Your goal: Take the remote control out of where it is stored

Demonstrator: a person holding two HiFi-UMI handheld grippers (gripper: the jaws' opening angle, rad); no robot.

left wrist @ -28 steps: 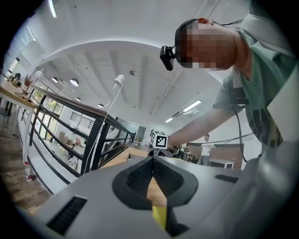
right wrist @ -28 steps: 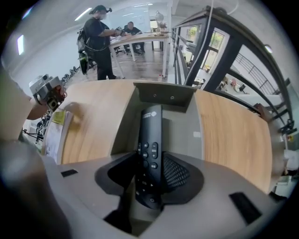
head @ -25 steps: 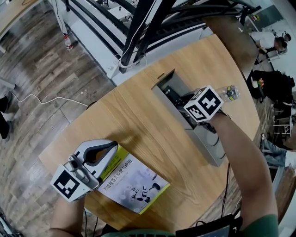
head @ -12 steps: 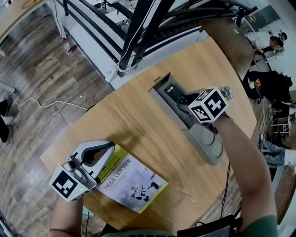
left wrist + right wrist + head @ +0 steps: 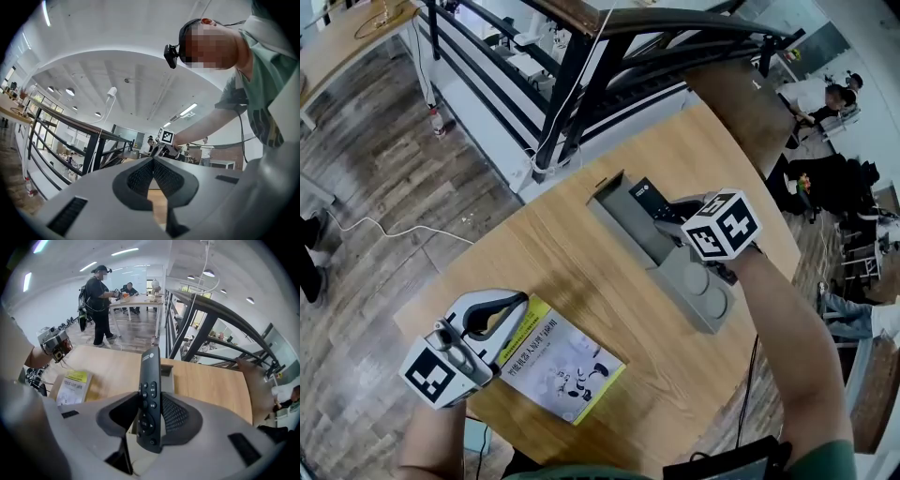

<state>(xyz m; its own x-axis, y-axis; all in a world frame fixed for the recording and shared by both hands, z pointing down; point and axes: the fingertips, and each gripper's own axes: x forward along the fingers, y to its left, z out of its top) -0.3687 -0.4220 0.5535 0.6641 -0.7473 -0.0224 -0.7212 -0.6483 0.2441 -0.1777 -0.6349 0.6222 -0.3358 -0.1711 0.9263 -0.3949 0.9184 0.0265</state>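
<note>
- Remote control (image 5: 150, 399) is standing lengthwise between the jaws of the right claw (image 5: 151, 412); both ribbed pads are pressing on its long edges, so this claw is gripping it; the button end is sitting nearest the camera and the end with the white logo is pointing away, down at the counter (image 5: 581, 253)
- In the head view the remote control (image 5: 649, 199) is hanging over the open far end of a grey storage box (image 5: 694, 291); whether its tip is fully clear of the box walls I cannot tell
- The grey storage box is lying long and narrow on the light wooden counter, near the right edge, under the right claw's marker cube (image 5: 724, 225)
- The left claw (image 5: 152, 161) is pointing out level, well apart from the box; its jaws are meeting at the tips with nothing between them, so it is closed and empty
- In the head view the left claw (image 5: 492, 314) is hovering at the near left of the counter, over the upper corner of a booklet (image 5: 558, 361)
- The booklet, white with a yellow band, is lying flat near the counter's front edge
- A dark metal railing (image 5: 581, 75) is running past the far side of the counter
</note>
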